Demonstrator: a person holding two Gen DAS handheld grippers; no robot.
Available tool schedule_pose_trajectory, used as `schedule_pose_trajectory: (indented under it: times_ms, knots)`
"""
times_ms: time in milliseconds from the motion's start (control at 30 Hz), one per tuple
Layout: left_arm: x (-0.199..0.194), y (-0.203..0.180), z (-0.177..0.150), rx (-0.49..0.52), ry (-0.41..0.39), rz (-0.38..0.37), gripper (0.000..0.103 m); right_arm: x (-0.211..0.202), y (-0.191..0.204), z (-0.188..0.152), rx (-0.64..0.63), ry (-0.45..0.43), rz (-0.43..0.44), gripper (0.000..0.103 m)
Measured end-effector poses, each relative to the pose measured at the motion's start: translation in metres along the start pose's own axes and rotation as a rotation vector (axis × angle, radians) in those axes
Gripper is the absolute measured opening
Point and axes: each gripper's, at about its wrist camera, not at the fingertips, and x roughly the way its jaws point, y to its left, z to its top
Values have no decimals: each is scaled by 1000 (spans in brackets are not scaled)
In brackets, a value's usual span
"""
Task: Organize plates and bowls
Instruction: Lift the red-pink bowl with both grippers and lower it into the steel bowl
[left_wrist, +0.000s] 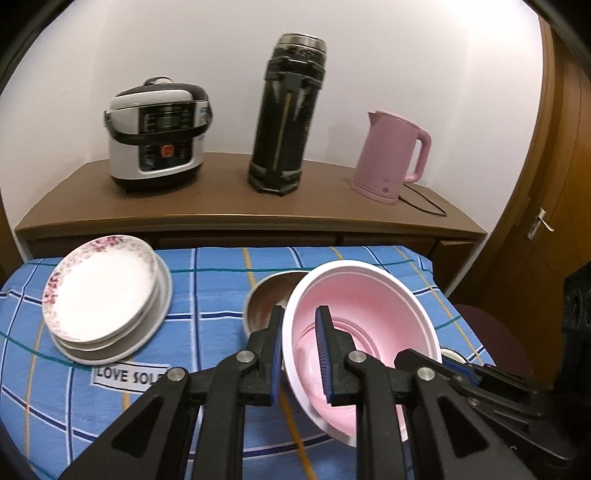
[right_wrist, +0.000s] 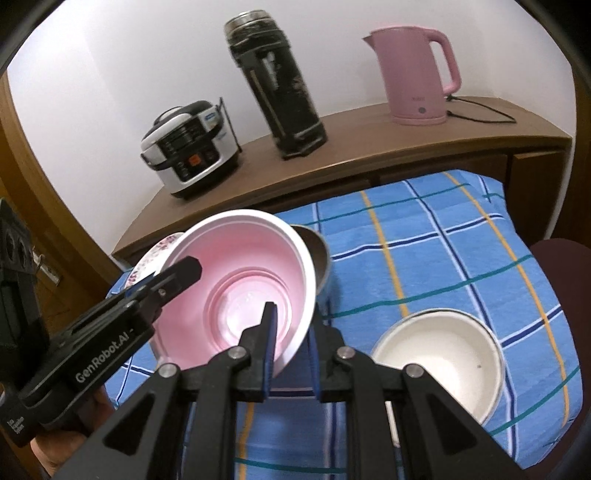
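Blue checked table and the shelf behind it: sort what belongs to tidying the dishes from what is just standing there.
Belongs to the job:
pink bowl
plate stack
metal bowl
white bowl

Just standing there:
rice cooker
black flask
pink kettle

bowl (left_wrist: 373, 314): pink inside, white rim | plates (left_wrist: 103, 291): white, pink floral border | cloth (left_wrist: 221, 273): blue, white, navy, orange, teal check | kettle (left_wrist: 391, 155): pink | flask (left_wrist: 284, 118): black | cooker (left_wrist: 159, 133): silver, black, orange button | second bowl (right_wrist: 439, 354): white
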Motion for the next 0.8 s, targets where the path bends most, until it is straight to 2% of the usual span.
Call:
schedule_pose_trajectory:
  times_ms: [333,567,700,800]
  knots:
    - [1,27,11,-26,-8,36,18,19,23,9,-21,0,29,16]
    - [9,31,33,-33,-15,29,18,22,29,36,-17,-37,36,16]
    - [22,29,37,-41,15,11,18,19,28,49,-31,-64,2,16]
    - [35,26,35,-44,48,12,18,22,23,50,-39,-50,-28,16]
